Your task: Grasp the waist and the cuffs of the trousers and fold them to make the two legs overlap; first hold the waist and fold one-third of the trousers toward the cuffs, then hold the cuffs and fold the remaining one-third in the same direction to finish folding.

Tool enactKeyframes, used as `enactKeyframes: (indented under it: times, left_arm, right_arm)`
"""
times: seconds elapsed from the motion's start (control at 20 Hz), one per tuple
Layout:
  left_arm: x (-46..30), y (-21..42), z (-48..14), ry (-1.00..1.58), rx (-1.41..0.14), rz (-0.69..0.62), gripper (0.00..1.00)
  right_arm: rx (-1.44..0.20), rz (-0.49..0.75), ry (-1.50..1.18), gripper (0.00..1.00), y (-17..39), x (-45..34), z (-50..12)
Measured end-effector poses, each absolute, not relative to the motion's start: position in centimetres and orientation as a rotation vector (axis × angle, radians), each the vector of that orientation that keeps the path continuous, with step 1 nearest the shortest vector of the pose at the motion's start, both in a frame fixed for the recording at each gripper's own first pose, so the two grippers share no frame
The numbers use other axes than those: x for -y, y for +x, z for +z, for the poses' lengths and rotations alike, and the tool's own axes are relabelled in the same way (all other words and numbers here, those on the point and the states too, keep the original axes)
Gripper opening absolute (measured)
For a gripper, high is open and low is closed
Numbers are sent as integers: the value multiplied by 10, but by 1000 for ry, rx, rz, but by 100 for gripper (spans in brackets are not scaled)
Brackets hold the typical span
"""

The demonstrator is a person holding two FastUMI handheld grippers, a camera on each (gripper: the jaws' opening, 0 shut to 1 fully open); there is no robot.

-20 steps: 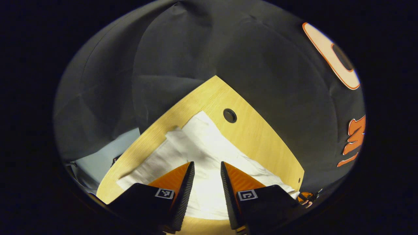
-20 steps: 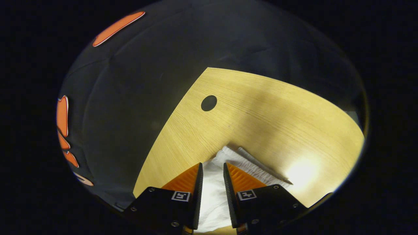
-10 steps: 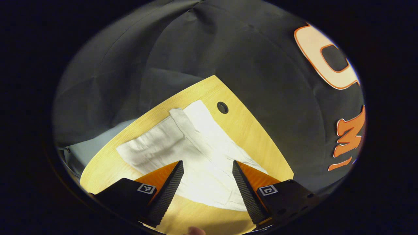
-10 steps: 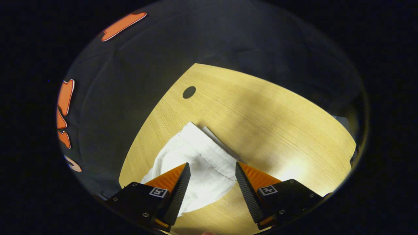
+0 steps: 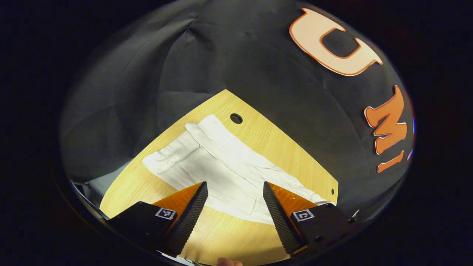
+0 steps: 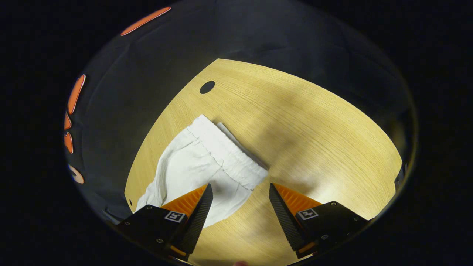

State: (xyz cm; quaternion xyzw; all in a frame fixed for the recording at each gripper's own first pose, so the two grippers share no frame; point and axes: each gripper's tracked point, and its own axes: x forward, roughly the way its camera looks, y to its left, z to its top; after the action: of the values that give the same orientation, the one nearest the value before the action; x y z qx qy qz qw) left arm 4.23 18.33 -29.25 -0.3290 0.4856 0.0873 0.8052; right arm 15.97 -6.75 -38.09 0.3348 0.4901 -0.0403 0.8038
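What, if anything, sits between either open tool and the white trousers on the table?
Nothing visible: the left tool and right tool hang open over the trousers, which lie alone on the wooden table.

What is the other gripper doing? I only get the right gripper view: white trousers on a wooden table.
Observer: In the left gripper view, the left gripper is open over the trousers, gripping nothing.
Operator: Where do the legs go?
Observer: They lie in one long strip across the table, ending close to its edge.
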Motion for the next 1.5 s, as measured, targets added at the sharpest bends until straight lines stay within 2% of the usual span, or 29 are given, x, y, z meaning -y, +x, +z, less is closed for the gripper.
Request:
enactKeyframes:
  times: [0.1,0.15,0.2,0.25,0.3,0.6,0.7,0.75,0.8,0.85,0.9,0.95,1.05,1.2,1.25,1.3,1.35,1.5]
  left_arm:
    - [-178,31,-285,-666,-1046,179,98]
    - [-176,26,-281,-642,-1051,179,94]
    - [-173,20,-274,-621,-1048,177,98]
    - [-171,16,-269,-600,-1052,183,94]
    - [-168,9,-271,-580,-1072,203,98]
    - [-160,-13,-256,-547,-1021,271,99]
    - [-159,-25,-246,-501,-1008,276,100]
    - [-160,-29,-240,-467,-996,279,99]
    - [-159,-26,-238,-435,-979,286,100]
    - [-155,-23,-238,-407,-964,285,99]
    - [-154,-23,-240,-380,-949,284,98]
    - [-153,-21,-238,-346,-925,282,98]
    - [-144,-21,-234,-287,-898,285,98]
    - [-137,-17,-228,-240,-841,282,100]
    - [-136,-15,-225,-234,-818,278,98]
    - [-135,-14,-219,-226,-789,279,100]
    - [-135,-12,-213,-208,-764,278,98]
    - [-134,-5,-198,-150,-685,272,98]
  right_arm:
    - [-1049,-87,714,94,162,67,-385]
    - [-1048,-93,714,94,165,66,-387]
    - [-1048,-88,720,94,167,63,-389]
    - [-1052,-89,724,94,169,60,-391]
    - [-1057,-86,728,94,170,56,-393]
    - [-1013,-100,719,92,178,56,-396]
    - [-1020,-111,709,81,178,58,-400]
    - [-1019,-104,717,63,179,59,-402]
    - [-1020,-92,728,63,178,56,-402]
    - [-1012,-83,736,49,180,53,-404]
    - [-1012,-71,745,42,182,49,-405]
    - [-1000,-65,749,24,184,49,-404]
    - [-979,-51,749,12,186,48,-404]
    - [-931,-34,737,7,186,57,-396]
    - [-921,-31,735,7,186,60,-394]
    - [-908,-24,733,11,187,58,-391]
    - [-893,-17,729,7,188,60,-390]
    - [-831,15,703,7,189,67,-376]
